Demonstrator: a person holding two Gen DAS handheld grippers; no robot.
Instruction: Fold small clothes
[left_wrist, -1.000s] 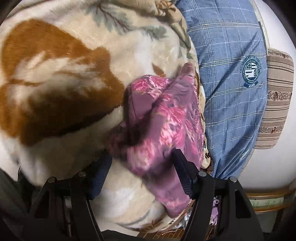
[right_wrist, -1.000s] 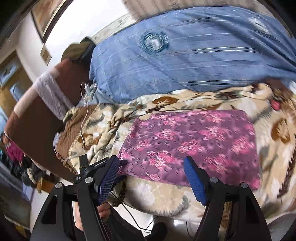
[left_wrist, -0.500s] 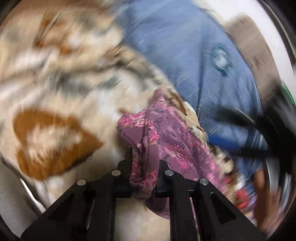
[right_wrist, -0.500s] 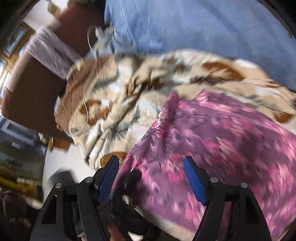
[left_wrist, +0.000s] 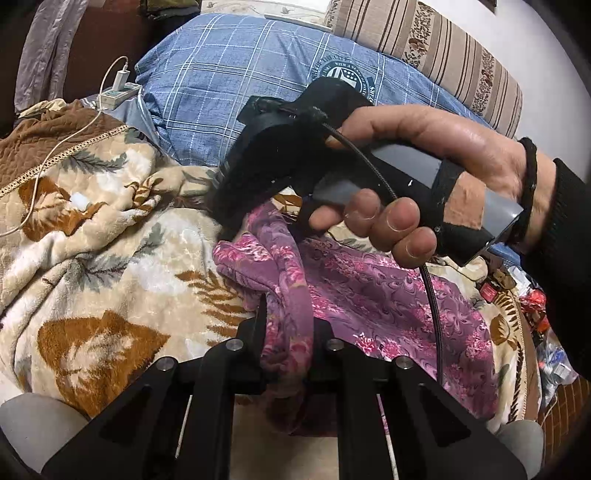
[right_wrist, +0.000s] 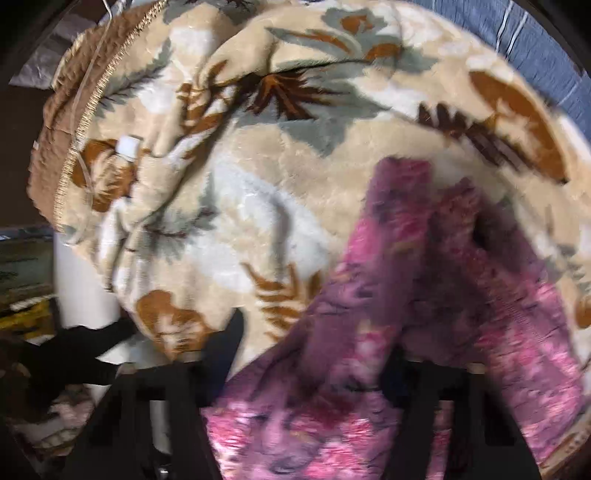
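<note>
1. Spread over the bed is a plush cream blanket with brown and grey leaf print (left_wrist: 122, 266), its quilted brown edge with gold trim at the far left, and a blue plaid pillow with a round crest (left_wrist: 236, 77) lies behind it.
2. A striped beige bolster (left_wrist: 443, 48) sits at the far right, and a white charger with its cable (left_wrist: 118, 86) rests far left beside the pillow.
3. On the blanket lies the small purple garment with pink flower print (left_wrist: 388, 291), bunched into a ridge on its left side.
4. The left gripper (left_wrist: 290, 325) has its jaws clamped on that ridge of fabric at the near edge; a second ago they stood wide apart around the cloth.
5. A person's right hand (left_wrist: 424, 162) in a dark sleeve holds the right gripper (right_wrist: 314, 354), whose fingertips are hidden in the left wrist view where they point down at the garment's far-left part.
6. In the right wrist view the picture is blurred; the jaws have just been closing, with purple fabric between them, yet whether the pads press it I cannot tell.
7. Small red and clear packets at the far right edge are cut off and hard to make out.
8. Compared with a second ago, the garment is no longer flat.
</note>
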